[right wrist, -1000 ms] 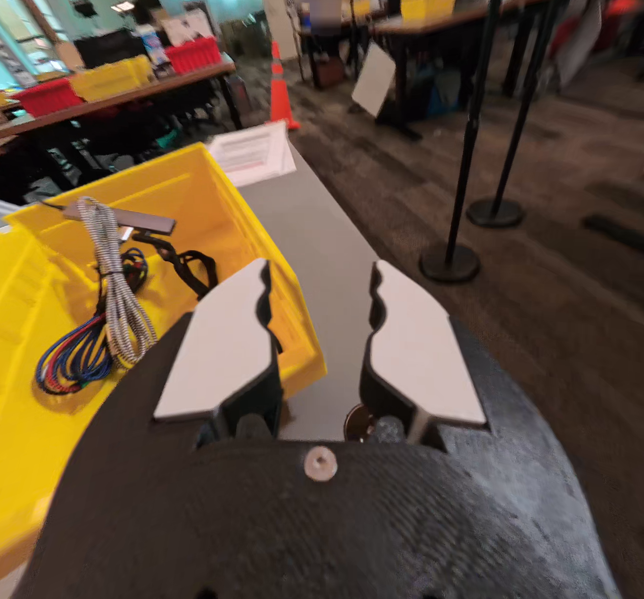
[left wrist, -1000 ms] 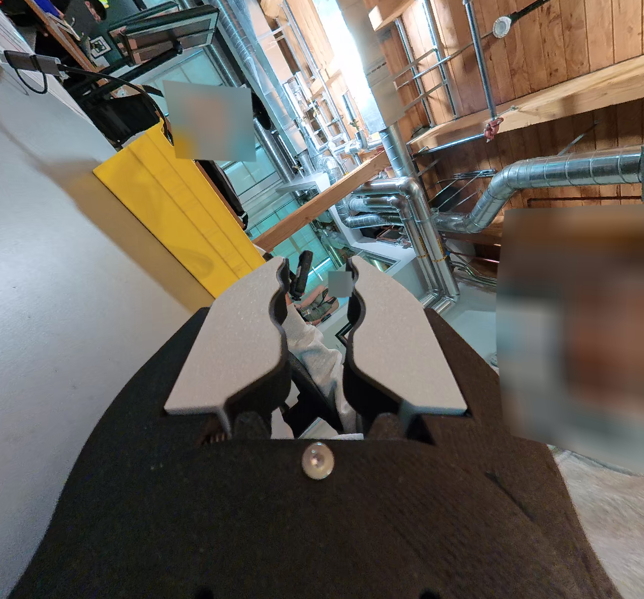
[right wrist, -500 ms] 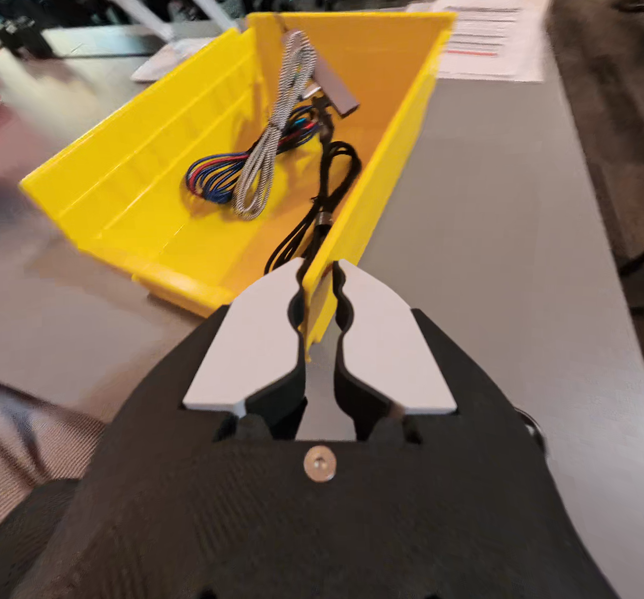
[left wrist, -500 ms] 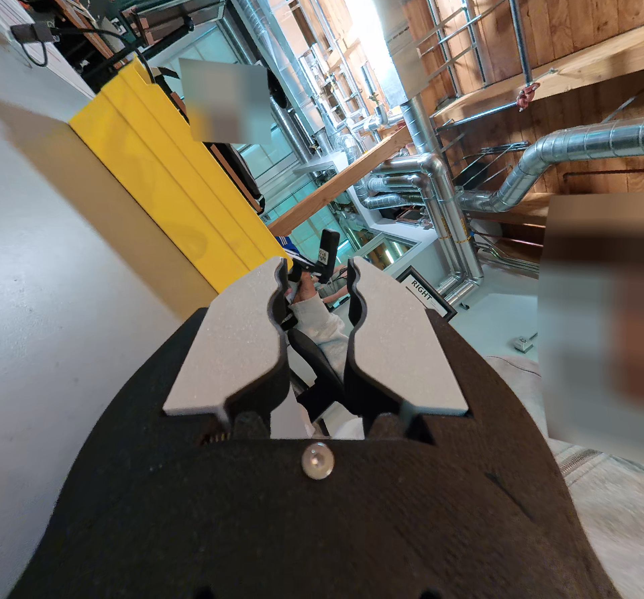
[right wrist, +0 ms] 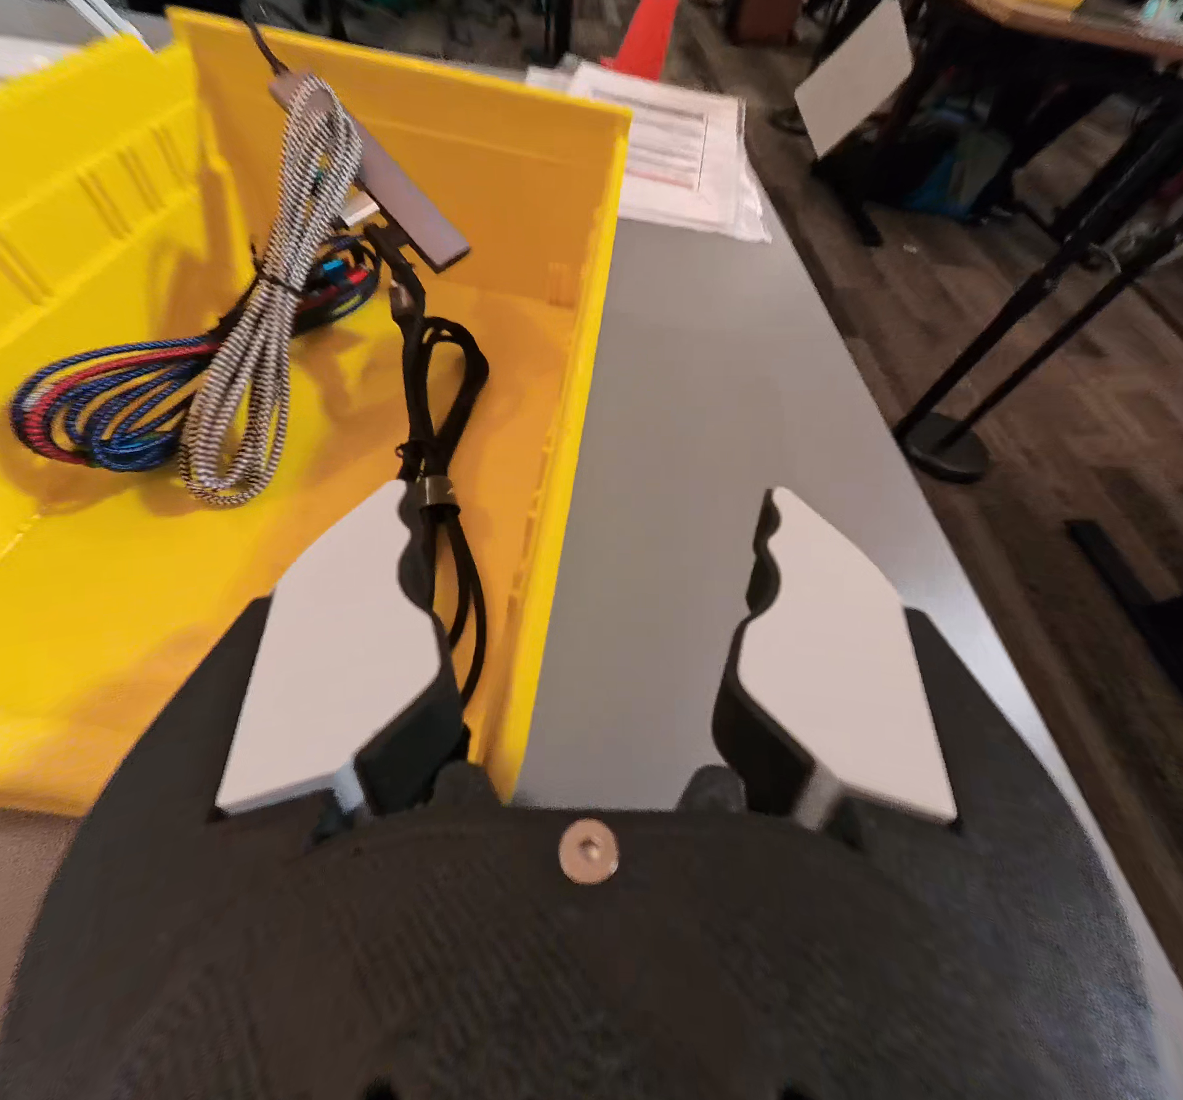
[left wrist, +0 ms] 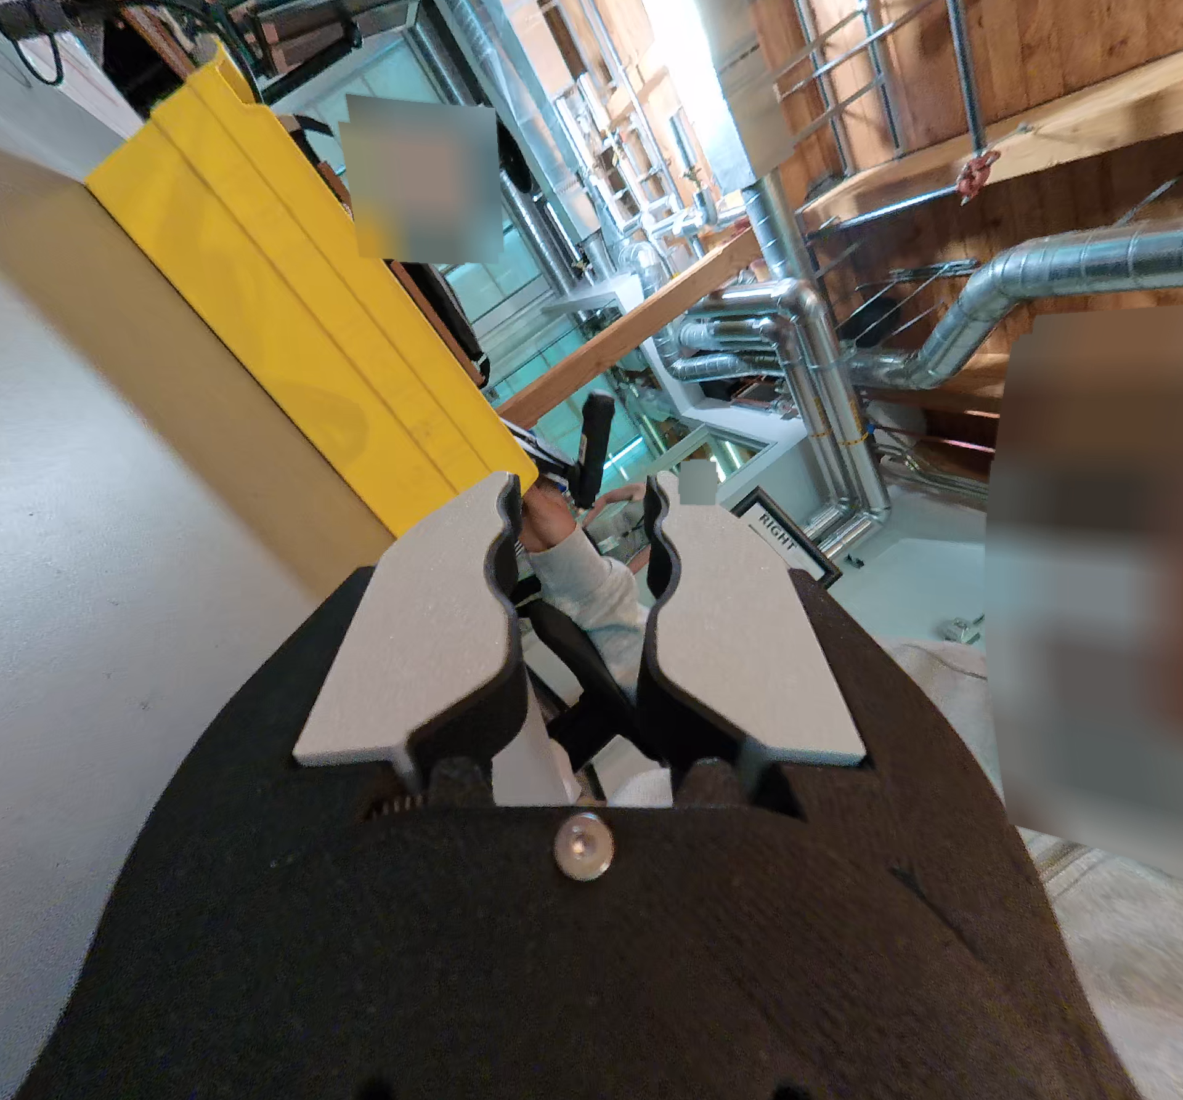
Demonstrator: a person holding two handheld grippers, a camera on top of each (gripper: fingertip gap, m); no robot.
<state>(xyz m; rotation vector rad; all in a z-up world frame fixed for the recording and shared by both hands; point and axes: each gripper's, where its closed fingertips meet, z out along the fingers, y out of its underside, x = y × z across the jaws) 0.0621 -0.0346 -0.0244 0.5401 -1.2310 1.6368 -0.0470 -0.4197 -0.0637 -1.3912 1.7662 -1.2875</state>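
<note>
Left hand-held gripper (left wrist: 579,487): jaws parted, empty, beside yellow bin (left wrist: 288,276) on grey table (left wrist: 96,589). Right hand-held gripper (right wrist: 586,496): spread wide, empty, straddling the bin's side wall above black cable (right wrist: 442,404); striped cable (right wrist: 269,327) farther left inside.

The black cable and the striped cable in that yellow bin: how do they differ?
The black cable is plain and dark, while the striped cable is braided in black and white. The black cable lies closest to the bin's right wall, right in front of the open right tool; the striped cable lies further left, draped over a blue and red cable. Both are coiled and rest inside the yellow bin.
</note>
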